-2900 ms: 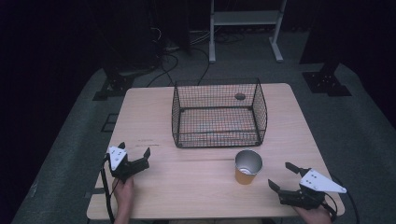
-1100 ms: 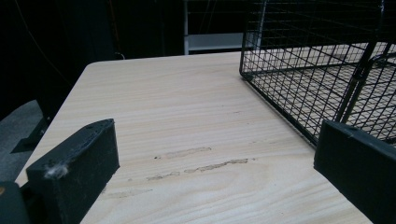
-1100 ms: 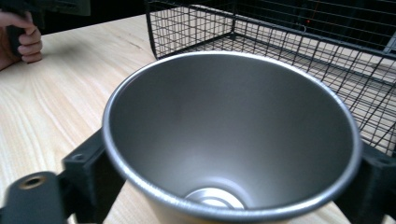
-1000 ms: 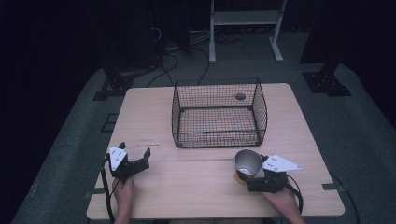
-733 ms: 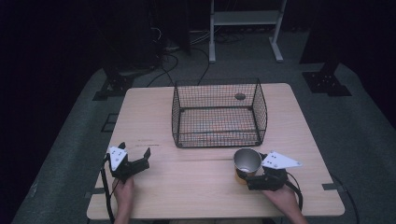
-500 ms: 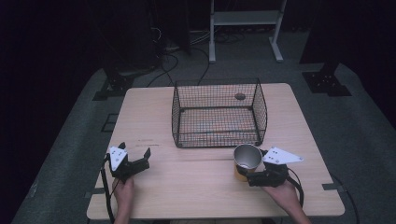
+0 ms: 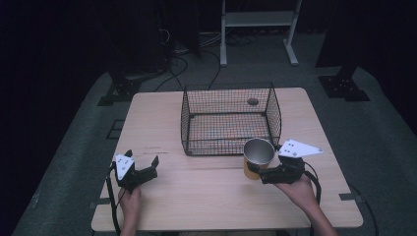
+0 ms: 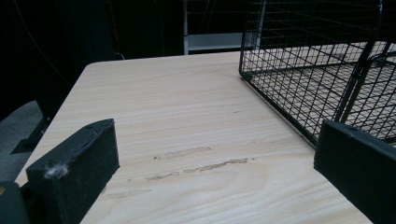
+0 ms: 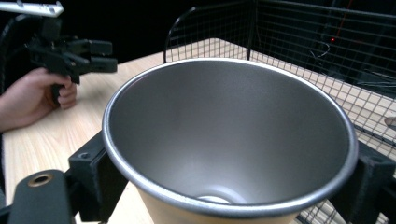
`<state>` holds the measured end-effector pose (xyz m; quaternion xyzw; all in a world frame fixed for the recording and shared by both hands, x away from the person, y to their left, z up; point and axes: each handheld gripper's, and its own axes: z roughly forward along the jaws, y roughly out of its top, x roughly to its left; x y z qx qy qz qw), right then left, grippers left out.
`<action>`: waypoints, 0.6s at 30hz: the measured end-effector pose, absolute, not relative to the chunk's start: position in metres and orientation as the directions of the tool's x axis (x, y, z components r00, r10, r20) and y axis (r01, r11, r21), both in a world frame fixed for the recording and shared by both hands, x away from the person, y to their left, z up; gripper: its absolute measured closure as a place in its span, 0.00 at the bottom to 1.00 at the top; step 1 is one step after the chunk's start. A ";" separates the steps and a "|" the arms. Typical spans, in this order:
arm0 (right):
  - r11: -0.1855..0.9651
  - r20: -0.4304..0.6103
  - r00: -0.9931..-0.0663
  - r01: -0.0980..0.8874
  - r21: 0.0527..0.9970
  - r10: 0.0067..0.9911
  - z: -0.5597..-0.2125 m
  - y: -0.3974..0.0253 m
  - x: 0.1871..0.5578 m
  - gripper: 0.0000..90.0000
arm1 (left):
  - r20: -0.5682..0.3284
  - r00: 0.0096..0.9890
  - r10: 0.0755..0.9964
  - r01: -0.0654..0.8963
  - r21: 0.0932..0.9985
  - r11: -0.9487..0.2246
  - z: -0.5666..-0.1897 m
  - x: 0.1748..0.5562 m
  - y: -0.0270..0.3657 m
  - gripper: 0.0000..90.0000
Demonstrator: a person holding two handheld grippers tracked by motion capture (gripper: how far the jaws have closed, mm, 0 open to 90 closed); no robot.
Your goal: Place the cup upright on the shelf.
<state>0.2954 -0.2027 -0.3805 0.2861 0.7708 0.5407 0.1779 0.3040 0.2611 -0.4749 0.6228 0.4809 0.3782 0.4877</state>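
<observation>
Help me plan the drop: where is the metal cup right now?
In the high view the metal cup sits between the right gripper's jaws, right of centre, just outside the wire basket's near right corner.

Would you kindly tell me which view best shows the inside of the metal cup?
The right gripper view: the steel-lined yellow cup sits close between the jaws, interior open. The high view shows it small beside the black wire basket.

A light wooden table (image 7: 206,196) carries the things. A black wire basket (image 7: 228,120) stands on it, just beyond the left gripper's fingers (image 8: 74,172) and to their right in the left gripper view. Scuff marks (image 8: 201,165) streak the bare wood between those fingers, ahead of them.
</observation>
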 end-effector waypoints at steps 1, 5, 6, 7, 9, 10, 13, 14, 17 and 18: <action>0.252 0.035 -0.773 0.249 0.935 0.633 -0.381 -0.203 0.295 0.14 | 0.002 0.251 0.968 0.230 0.971 -0.062 -0.475 0.304 0.261 0.00; 0.245 0.040 -0.781 0.244 0.938 0.623 -0.367 -0.203 0.303 0.14 | 0.002 0.251 0.968 0.230 0.971 -0.062 -0.475 0.304 0.261 0.00; 0.242 0.045 -0.784 0.245 0.939 0.620 -0.364 -0.203 0.304 0.14 | 0.003 0.252 0.968 0.230 0.971 -0.063 -0.475 0.304 0.261 0.00; 0.242 0.045 -0.784 0.245 0.939 0.620 -0.364 -0.203 0.304 0.14 | 0.003 0.252 0.968 0.230 0.971 -0.063 -0.475 0.304 0.261 0.00; 0.243 0.046 -0.788 0.244 0.939 0.614 -0.359 -0.202 0.308 0.14 | 0.003 0.252 0.968 0.230 0.971 -0.063 -0.475 0.304 0.261 0.00; 0.242 0.048 -0.789 0.244 0.939 0.612 -0.356 -0.202 0.309 0.14 | 0.003 0.252 0.968 0.230 0.971 -0.063 -0.475 0.304 0.261 0.00; 0.243 0.043 -0.796 0.236 0.941 0.604 -0.346 -0.200 0.316 0.14 | 0.003 0.252 0.968 0.230 0.971 -0.063 -0.475 0.304 0.261 0.00; 0.242 0.042 -0.797 0.233 0.942 0.603 -0.343 -0.199 0.318 0.14 | 0.004 0.252 0.968 0.230 0.971 -0.064 -0.475 0.304 0.261 0.00; 0.237 0.046 -0.801 0.232 0.943 0.597 -0.338 -0.198 0.322 0.14 | 0.003 0.252 0.968 0.230 0.971 -0.063 -0.475 0.304 0.261 0.00; 0.237 0.049 -0.802 0.234 0.943 0.596 -0.335 -0.198 0.325 0.14 | 0.003 0.252 0.968 0.230 0.971 -0.063 -0.475 0.304 0.261 0.00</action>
